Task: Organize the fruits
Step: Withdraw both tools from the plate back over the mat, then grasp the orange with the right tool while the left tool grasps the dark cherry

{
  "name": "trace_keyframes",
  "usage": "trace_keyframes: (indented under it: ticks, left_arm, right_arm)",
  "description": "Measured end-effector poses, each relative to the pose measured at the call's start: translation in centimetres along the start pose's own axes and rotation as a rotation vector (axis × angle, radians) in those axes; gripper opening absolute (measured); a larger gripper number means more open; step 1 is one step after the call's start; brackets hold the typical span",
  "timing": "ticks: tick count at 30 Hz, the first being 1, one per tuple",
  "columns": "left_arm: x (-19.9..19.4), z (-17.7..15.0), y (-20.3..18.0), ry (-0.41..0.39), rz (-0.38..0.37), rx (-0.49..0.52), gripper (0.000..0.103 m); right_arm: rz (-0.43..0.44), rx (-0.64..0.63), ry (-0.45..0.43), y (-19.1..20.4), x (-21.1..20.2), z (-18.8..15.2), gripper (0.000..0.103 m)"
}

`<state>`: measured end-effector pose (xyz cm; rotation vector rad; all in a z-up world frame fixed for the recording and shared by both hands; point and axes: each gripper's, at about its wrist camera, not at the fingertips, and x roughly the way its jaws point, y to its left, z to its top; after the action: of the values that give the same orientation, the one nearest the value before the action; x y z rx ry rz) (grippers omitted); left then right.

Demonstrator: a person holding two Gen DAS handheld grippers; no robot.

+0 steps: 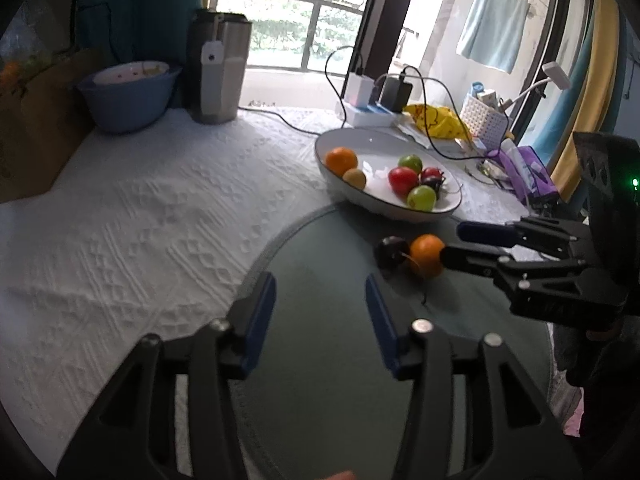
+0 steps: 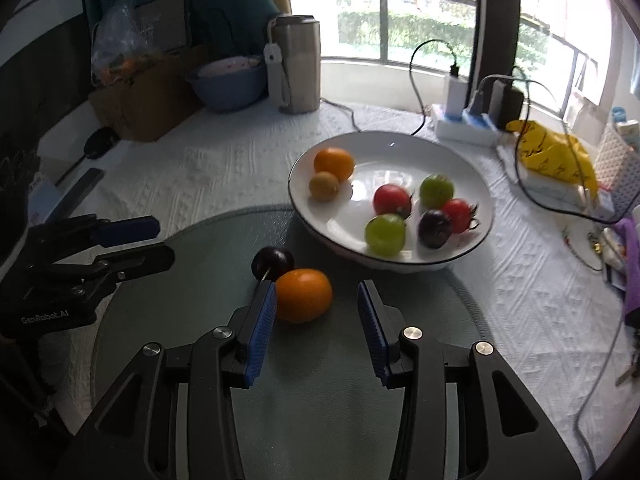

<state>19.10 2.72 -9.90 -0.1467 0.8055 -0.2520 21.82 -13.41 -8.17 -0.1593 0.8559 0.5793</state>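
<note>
The white bowl [image 2: 304,200] holds seven fruits: two orange [image 2: 334,164], two green [image 2: 385,234], two red [image 2: 392,199], one dark [image 2: 435,228]. On the mat [image 2: 200,248] lie two more: one orange [image 2: 304,295], one dark [image 2: 272,263].

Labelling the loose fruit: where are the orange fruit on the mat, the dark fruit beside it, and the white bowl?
orange fruit [image 2: 303,295], right wrist view, middle of its skin.
dark fruit [image 2: 276,261], right wrist view, its top.
white bowl [image 2: 362,140], right wrist view, far rim.
</note>
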Motion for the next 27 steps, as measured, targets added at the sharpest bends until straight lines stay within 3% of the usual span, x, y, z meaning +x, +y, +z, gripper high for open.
trace_keyframes:
  ticks: [2, 3, 12, 27]
  left_arm:
    - [0.5, -0.1, 0.0, 0.013, -0.012, -0.003, 0.083]
    - [0.6, -0.1, 0.0, 0.017, -0.018, -0.004, 0.084]
    - [1.7, 0.7, -0.6, 0.033, -0.015, 0.009, 0.084]
    - [5.1, 2.3, -4.6, 0.091, -0.020, 0.090, 0.084]
  right_arm:
    - [0.007, -0.007, 0.009, 0.2, 0.6, -0.1, 0.045]
    - [0.014, -0.009, 0.014, 0.3, 0.9, 0.0, 0.045]
    - [0.048, -0.029, 0.035, 0.5, 2.6, -0.1, 0.040]
    - [0.030, 0.000, -0.015, -2.8, 0.5, -0.8, 0.040]
